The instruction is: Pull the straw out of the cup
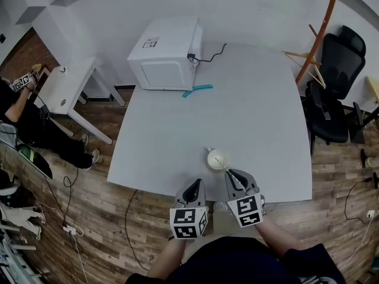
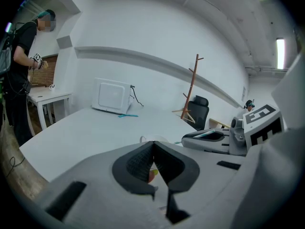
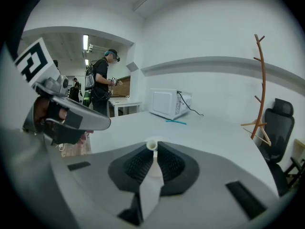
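Bright, even white light fills the room. A long ceiling strip lamp (image 2: 280,51) burns out to pure white glare in the left gripper view. The pale grey matt table (image 1: 249,99) carries only faint, soft-edged shadows. All three views bow straight lines toward the edges, and both gripper views fade to black corners. Close to the lens, the grey plastic left gripper (image 2: 153,143) and grey plastic right gripper (image 3: 153,151) look dim and slightly soft.

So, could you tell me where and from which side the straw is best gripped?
Take the straw near its open top end, above the cup, coming from the near table edge with one jaw on each side: it is a thin tube. The right gripper is closed on it just there.
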Action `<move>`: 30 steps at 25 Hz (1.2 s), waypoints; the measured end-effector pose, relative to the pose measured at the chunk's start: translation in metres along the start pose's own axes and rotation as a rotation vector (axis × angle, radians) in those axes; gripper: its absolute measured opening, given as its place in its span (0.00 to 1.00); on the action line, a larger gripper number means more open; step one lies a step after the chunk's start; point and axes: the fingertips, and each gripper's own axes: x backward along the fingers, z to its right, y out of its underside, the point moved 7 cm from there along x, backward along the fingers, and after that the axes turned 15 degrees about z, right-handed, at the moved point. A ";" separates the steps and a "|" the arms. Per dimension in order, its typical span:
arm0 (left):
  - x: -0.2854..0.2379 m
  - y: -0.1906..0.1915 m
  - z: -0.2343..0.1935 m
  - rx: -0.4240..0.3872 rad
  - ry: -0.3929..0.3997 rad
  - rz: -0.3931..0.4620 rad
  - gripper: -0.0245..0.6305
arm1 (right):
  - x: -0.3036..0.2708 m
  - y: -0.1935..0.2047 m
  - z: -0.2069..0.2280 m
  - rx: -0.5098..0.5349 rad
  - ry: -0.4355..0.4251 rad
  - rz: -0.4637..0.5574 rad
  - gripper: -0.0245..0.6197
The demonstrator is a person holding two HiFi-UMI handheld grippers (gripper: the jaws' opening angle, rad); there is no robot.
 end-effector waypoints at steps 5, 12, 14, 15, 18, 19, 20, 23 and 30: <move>0.015 0.001 0.002 -0.007 0.020 0.002 0.06 | 0.014 -0.010 -0.008 0.000 0.031 0.030 0.10; 0.042 0.003 0.006 -0.015 0.036 0.011 0.06 | 0.037 -0.026 -0.027 -0.001 0.053 0.079 0.10; 0.050 0.003 0.007 -0.016 0.037 0.014 0.06 | 0.043 -0.029 -0.032 -0.004 0.058 0.087 0.10; 0.054 0.004 0.008 -0.017 0.038 0.016 0.06 | 0.047 -0.030 -0.036 -0.005 0.061 0.091 0.10; 0.068 0.005 0.009 -0.017 0.038 0.018 0.06 | 0.058 -0.033 -0.047 -0.006 0.064 0.102 0.10; 0.072 0.006 0.010 -0.016 0.037 0.019 0.06 | 0.062 -0.034 -0.050 -0.007 0.064 0.106 0.10; 0.076 0.006 0.011 -0.016 0.037 0.019 0.06 | 0.066 -0.035 -0.053 -0.007 0.063 0.109 0.10; 0.088 0.009 0.016 -0.017 0.040 0.020 0.06 | 0.080 -0.038 -0.061 -0.004 0.063 0.120 0.10; 0.118 0.015 0.029 -0.013 0.048 0.023 0.06 | 0.112 -0.039 -0.082 -0.003 0.057 0.133 0.10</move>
